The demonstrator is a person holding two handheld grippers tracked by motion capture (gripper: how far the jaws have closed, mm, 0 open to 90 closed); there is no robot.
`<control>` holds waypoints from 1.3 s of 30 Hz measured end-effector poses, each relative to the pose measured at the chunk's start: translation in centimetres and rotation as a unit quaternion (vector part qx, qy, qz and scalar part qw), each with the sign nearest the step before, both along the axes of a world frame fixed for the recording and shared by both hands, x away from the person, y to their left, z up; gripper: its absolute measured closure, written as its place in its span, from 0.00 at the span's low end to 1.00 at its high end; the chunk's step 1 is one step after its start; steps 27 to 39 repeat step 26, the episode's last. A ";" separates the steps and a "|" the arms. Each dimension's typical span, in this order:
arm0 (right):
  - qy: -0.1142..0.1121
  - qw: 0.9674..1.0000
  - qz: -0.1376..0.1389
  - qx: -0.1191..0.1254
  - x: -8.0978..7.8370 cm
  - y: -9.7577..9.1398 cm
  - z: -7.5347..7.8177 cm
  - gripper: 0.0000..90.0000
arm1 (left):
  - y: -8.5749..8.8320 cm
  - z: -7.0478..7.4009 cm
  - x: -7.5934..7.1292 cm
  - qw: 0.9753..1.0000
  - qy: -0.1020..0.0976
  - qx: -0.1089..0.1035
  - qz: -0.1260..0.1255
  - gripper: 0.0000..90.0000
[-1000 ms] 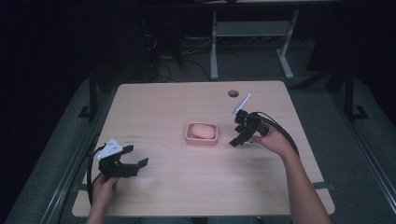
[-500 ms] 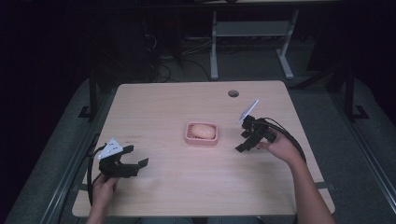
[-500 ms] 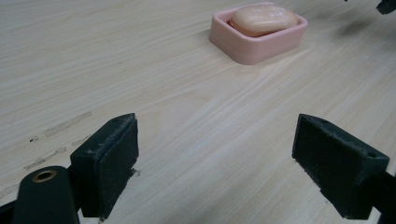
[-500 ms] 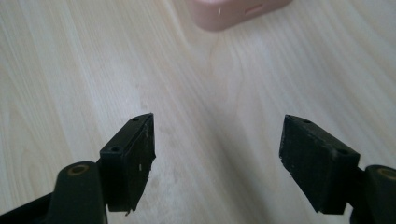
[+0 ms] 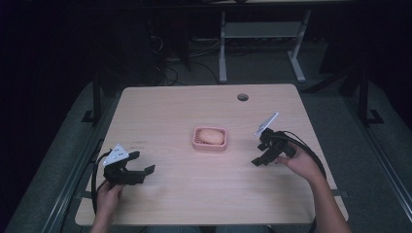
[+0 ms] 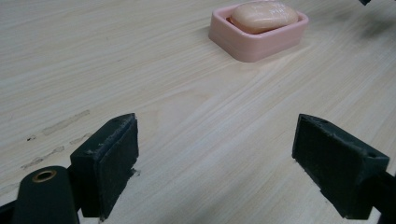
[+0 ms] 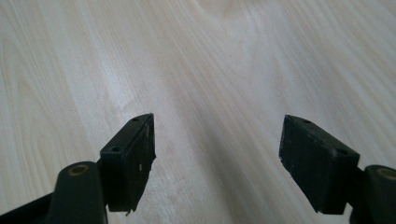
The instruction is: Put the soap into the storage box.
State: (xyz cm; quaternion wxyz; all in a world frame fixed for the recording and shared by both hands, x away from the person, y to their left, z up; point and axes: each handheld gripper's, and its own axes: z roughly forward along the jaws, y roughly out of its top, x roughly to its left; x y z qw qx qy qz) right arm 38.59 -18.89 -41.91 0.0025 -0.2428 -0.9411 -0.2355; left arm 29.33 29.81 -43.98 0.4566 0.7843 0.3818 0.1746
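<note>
A pink soap dish [image 5: 210,144] sits at the middle of the wooden table [image 5: 194,111], with a pale peach bar of soap [image 5: 212,136] lying in it. In the left gripper view the dish [image 6: 261,42] and its soap [image 6: 264,16] lie ahead, at the top. My left gripper [image 5: 142,163] rests at the front left of the table, open and empty, its jaws [image 6: 219,163] spread wide over bare wood. My right gripper [image 5: 260,153] sits to the right of the dish, tilted down at the tabletop, open [image 7: 217,158] with nothing between its jaws.
A round cable hole [image 5: 242,97] sits near the table's far right edge. Faint tape marks [image 6: 60,126] streak the wood ahead of the left gripper. Behind the table, on the dark floor, stand white desk legs [image 5: 262,34] and cables.
My right gripper has drawn back from the dish toward the right front of the table and tipped down. The left gripper has stayed put.
</note>
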 end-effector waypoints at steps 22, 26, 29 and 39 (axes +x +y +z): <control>-0.014 0.999 -0.040 0.029 -4.6 -3.1 -1.6 0.29 | -0.1 0.0 0.0 1.000 0.001 0.006 -0.003 0.16; -0.024 0.997 -0.056 0.040 -6.0 -4.0 -2.1 0.29 | -0.1 0.0 0.1 1.000 0.001 0.007 -0.004 0.16; -0.024 0.997 -0.056 0.040 -6.0 -4.0 -2.1 0.29 | -0.1 0.0 0.1 1.000 0.001 0.007 -0.004 0.16; -0.024 0.997 -0.056 0.040 -6.0 -4.0 -2.1 0.29 | -0.1 0.0 0.1 1.000 0.001 0.007 -0.004 0.16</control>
